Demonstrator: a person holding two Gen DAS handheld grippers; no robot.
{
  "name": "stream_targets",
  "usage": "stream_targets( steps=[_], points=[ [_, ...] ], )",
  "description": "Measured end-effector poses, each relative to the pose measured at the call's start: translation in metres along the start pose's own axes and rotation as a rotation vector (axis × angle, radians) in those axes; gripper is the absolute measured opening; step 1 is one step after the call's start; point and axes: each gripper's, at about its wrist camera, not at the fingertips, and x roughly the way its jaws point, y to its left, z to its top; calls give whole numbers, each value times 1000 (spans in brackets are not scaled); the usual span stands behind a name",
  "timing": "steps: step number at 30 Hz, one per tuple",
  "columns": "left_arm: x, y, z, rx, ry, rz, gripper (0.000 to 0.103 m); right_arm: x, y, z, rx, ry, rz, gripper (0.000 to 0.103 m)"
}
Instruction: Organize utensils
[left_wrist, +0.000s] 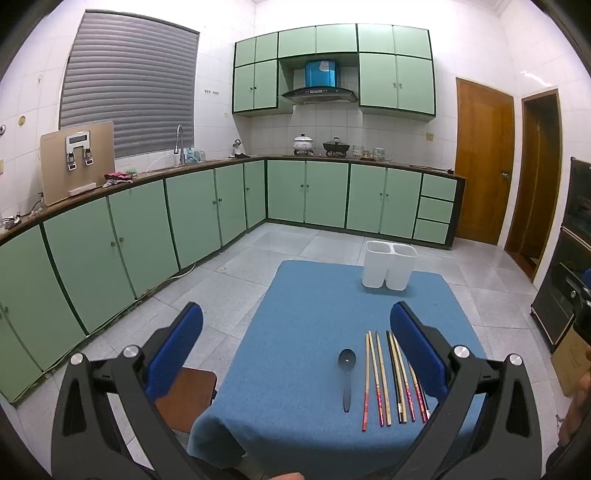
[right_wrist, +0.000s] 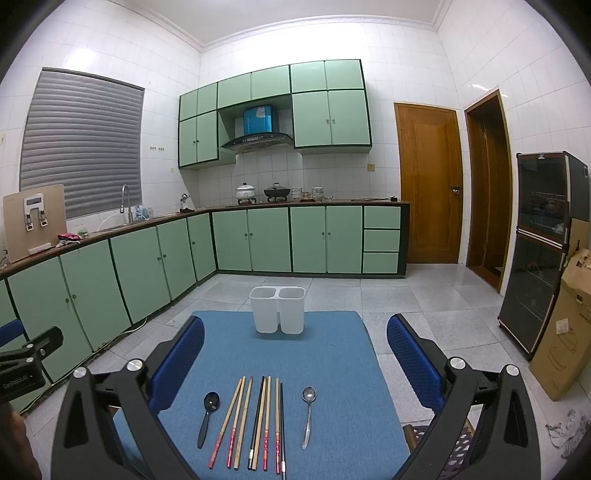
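Table (right_wrist: 332, 354) with a blue cloth top, standing on a grey tiled floor (right_wrist: 406, 295) in a kitchen. White two-compartment holder (right_wrist: 277, 310) upright at the far edge of the table, both compartments look empty. Near edge: black spoon (right_wrist: 207, 413) on the left, row of chopsticks (right_wrist: 255, 421) side by side in the middle, metal spoon (right_wrist: 307, 413) on the right, all lying flat, apart from the holder. Left gripper (left_wrist: 295, 354) fingers spread wide, holding nothing, hovering above the table's left near side. Right gripper (right_wrist: 295, 354) fingers also spread, holding nothing, above the utensil row. Room: green cabinets (right_wrist: 147, 266) along an L-shaped counter, range hood (right_wrist: 258, 140), wooden door (right_wrist: 428, 184), shuttered window (right_wrist: 81, 147), white tiled walls.
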Motion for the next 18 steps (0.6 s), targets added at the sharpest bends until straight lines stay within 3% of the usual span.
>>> stream_targets(
  steps=[18],
  points=[
    [1, -1, 5, 6, -3, -2, 98, 0, 0, 0, -2, -1, -1, 97]
  ],
)
